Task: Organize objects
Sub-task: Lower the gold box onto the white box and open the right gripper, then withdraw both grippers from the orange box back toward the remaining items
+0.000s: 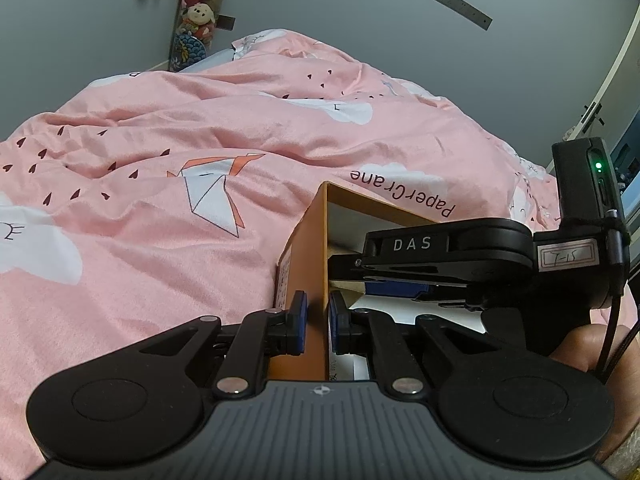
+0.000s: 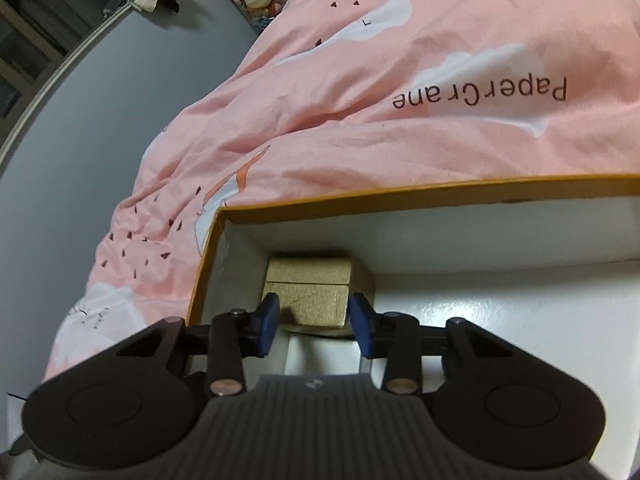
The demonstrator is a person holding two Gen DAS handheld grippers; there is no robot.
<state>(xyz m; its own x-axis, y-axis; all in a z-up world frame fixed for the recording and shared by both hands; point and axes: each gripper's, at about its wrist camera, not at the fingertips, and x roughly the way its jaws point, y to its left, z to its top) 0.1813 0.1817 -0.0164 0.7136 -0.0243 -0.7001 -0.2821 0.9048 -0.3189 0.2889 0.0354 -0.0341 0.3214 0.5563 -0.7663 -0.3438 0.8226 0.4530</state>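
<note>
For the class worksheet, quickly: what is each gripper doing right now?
Left gripper: shut on the orange box's wall.
Right gripper: inside the box, jaws either side of the small tan box; grip cannot be told.

The quilt [image 1: 168, 128] is pink, printed with white clouds, small dark red hearts, a white and orange paper crane and dark lettering. The box [image 2: 400, 196] is orange outside and white inside. The small box [image 2: 312, 292] at the orange box's left corner is gold-tan with a woven texture. Both grippers are black with blue pads [image 2: 267, 320]. The wall [image 1: 360, 4] is grey-blue.
</note>
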